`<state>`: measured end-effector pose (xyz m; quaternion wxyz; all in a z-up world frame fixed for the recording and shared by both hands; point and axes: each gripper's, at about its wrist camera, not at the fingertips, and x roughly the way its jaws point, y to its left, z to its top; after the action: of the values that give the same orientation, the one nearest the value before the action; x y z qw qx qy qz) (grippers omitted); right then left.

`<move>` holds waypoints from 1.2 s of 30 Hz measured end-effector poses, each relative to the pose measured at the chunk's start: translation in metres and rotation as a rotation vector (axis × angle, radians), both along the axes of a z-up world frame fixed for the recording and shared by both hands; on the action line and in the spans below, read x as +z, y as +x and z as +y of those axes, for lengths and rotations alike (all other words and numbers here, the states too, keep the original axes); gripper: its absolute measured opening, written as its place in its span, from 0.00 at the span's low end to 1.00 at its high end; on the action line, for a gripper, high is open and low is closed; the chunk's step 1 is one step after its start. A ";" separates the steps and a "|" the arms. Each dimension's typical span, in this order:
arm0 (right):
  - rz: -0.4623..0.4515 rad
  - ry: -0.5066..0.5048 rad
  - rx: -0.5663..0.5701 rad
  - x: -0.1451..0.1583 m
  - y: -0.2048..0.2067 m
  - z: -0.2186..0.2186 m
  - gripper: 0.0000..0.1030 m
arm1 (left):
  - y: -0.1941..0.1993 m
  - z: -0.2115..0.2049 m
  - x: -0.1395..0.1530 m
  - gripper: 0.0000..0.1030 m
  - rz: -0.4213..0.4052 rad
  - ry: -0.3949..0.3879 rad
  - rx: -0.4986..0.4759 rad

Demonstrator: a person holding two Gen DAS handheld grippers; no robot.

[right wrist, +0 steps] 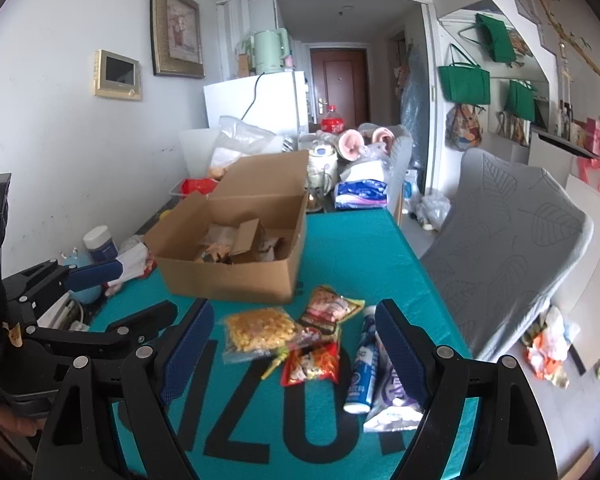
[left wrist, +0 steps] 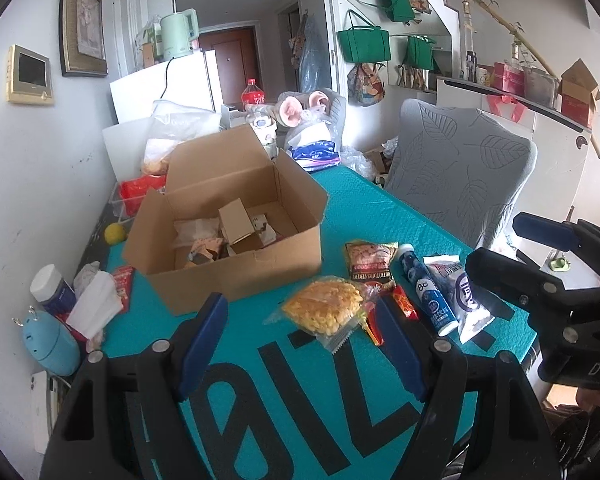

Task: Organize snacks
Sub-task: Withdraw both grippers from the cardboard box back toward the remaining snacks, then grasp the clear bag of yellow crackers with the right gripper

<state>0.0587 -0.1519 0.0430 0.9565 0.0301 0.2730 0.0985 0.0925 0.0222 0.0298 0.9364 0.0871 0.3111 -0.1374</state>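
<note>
Two grippers, five snacks, one box

Open cardboard box on teal table, snack packets in front

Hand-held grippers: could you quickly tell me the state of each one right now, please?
Left hand-held gripper: open, holding nothing, above the teal table.
Right hand-held gripper: open, holding nothing, above the snack packets.

grey chair, green kettle, framed picture
</note>
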 end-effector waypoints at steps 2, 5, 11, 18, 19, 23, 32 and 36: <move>0.020 0.006 -0.001 -0.009 0.001 -0.003 0.81 | 0.000 -0.001 -0.007 0.74 0.014 -0.009 0.000; 0.046 0.013 0.004 -0.023 0.005 -0.005 0.81 | 0.003 -0.003 -0.018 0.74 0.041 -0.013 -0.001; 0.124 0.018 0.026 -0.052 0.019 -0.009 0.81 | 0.013 -0.002 -0.041 0.74 0.087 -0.023 0.043; 0.182 0.032 0.080 -0.073 0.046 -0.001 0.81 | 0.032 0.013 -0.060 0.74 0.144 -0.038 0.091; 0.190 0.030 0.089 -0.075 0.050 0.001 0.81 | 0.034 0.016 -0.062 0.74 0.150 -0.036 0.101; 0.227 0.027 0.129 -0.084 0.072 0.012 0.81 | 0.048 0.031 -0.071 0.74 0.175 -0.038 0.147; 0.299 0.009 0.224 -0.101 0.123 0.041 0.85 | 0.077 0.061 -0.084 0.74 0.225 -0.059 0.253; 0.334 -0.032 0.249 -0.110 0.144 0.054 0.99 | 0.087 0.070 -0.084 0.74 0.234 -0.061 0.285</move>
<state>0.2028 -0.0978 -0.0668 0.8788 -0.0031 0.4307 0.2053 0.1800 0.0923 -0.0541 0.9060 -0.0027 0.4226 -0.0218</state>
